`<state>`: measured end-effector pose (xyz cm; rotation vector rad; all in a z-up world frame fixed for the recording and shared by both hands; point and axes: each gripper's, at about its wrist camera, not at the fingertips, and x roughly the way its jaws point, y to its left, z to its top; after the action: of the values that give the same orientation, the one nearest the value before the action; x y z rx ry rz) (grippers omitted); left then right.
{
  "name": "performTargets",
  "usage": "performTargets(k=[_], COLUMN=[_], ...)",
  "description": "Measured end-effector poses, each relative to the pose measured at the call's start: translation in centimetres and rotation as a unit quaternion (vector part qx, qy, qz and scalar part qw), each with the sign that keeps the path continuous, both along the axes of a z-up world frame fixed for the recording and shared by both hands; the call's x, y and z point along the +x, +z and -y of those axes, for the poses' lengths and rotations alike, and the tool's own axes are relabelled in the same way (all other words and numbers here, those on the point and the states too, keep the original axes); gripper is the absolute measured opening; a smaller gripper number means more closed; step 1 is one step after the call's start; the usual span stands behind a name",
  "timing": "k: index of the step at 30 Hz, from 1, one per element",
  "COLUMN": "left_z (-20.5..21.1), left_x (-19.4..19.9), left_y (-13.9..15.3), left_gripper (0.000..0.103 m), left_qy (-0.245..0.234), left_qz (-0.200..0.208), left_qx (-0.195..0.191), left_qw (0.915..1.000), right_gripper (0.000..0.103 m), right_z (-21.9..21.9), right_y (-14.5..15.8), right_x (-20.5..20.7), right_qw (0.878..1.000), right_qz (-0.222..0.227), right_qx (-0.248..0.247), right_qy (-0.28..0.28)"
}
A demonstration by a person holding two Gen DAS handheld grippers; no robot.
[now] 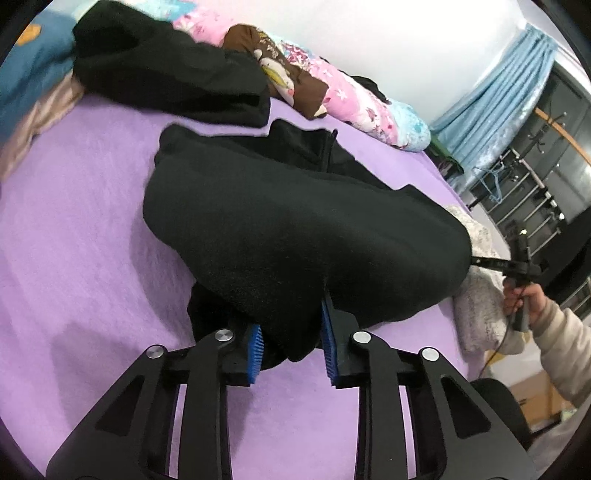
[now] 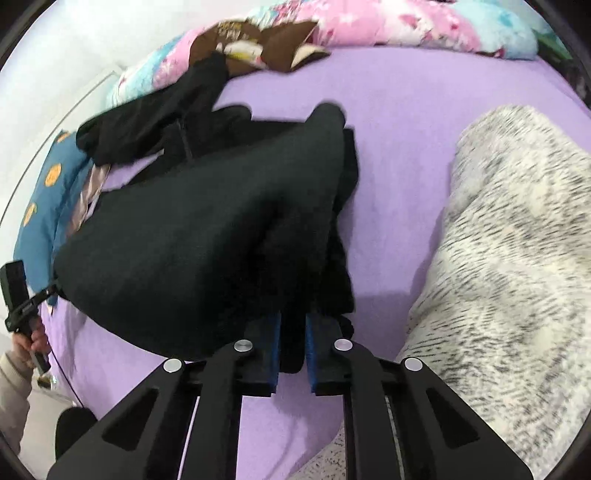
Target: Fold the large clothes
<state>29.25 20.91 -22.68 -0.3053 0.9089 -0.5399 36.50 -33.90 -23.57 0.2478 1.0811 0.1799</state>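
My left gripper (image 1: 291, 332) holds the near edge of the black garment (image 1: 295, 236); its blue pads (image 1: 256, 350) stand a little apart with a thick fold of cloth pinched between them. My right gripper (image 2: 293, 343) has its pads (image 2: 275, 343) drawn close together on a narrow bunch of the same garment (image 2: 207, 236). The cloth is lifted at both held points and sags between them, while its far part lies on the purple sheet (image 1: 92, 206).

Left view only: my right hand (image 1: 524, 299) on the other gripper's handle at the garment's right end; a blue curtain (image 1: 495, 99); a dark rack with metal rails (image 1: 532, 199); a white wall above the bed. A second black garment (image 1: 166, 66) lies heaped beyond the first, against a pink floral quilt (image 1: 343, 92).

Right view only: a grey-and-white fuzzy blanket (image 2: 517, 258) fills the right side, on the sheet (image 2: 399, 155) and near the held garment, though I cannot tell if they touch. My left hand (image 2: 31, 341) grips its handle at the left edge. A blue pillow with orange spots (image 2: 40, 206) lies beyond the garment's left end. The quilt (image 2: 406, 22) runs along the bed's far side, with the second black garment (image 2: 155, 114) below it.
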Motion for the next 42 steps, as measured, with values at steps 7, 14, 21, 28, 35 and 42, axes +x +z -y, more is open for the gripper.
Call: performTargets(k=[7,14,21,28,35,42], left_z=[-1.1,-3.2,-9.0,-5.2,0.3,6.5], left_x=[0.8,0.1,-1.6,-1.2,0.7,3.2], left_y=[2.1,-0.8,-1.7,2.2,7.6,7.8], left_gripper=[0.023,0.017,0.008,0.039,0.075,0.084], left_qy=[-0.003,-0.005,0.070,0.054,0.048,0.059], left_qz=[0.010,-0.035,-0.066,-0.041,-0.010,-0.002], left_qx=[-0.019,-0.011,-0.015,-0.007,-0.012,0.051], left_qw=[0.9998,0.9993,0.9952,0.9977,0.9987,0.9970], right_gripper=[0.006,0.006,0.009,0.061,0.072,0.079], right_z=[3.0,2.3,1.6,-0.2,-2.6,-6.6], right_y=[2.2,-2.2,-2.4,1.4,5.0,4.4], right_x=[0.5,1.5,1.8,0.7,0.8,1.9], right_qw=[0.999,0.998,0.998,0.997,0.998,0.999], right_qz=[0.003,-0.045,-0.050,-0.005,0.038,0.038], right_qx=[0.027,-0.021,-0.025,-0.073,-0.053,-0.030], right_qy=[-0.036,-0.048,-0.039,-0.037,-0.012,0.015])
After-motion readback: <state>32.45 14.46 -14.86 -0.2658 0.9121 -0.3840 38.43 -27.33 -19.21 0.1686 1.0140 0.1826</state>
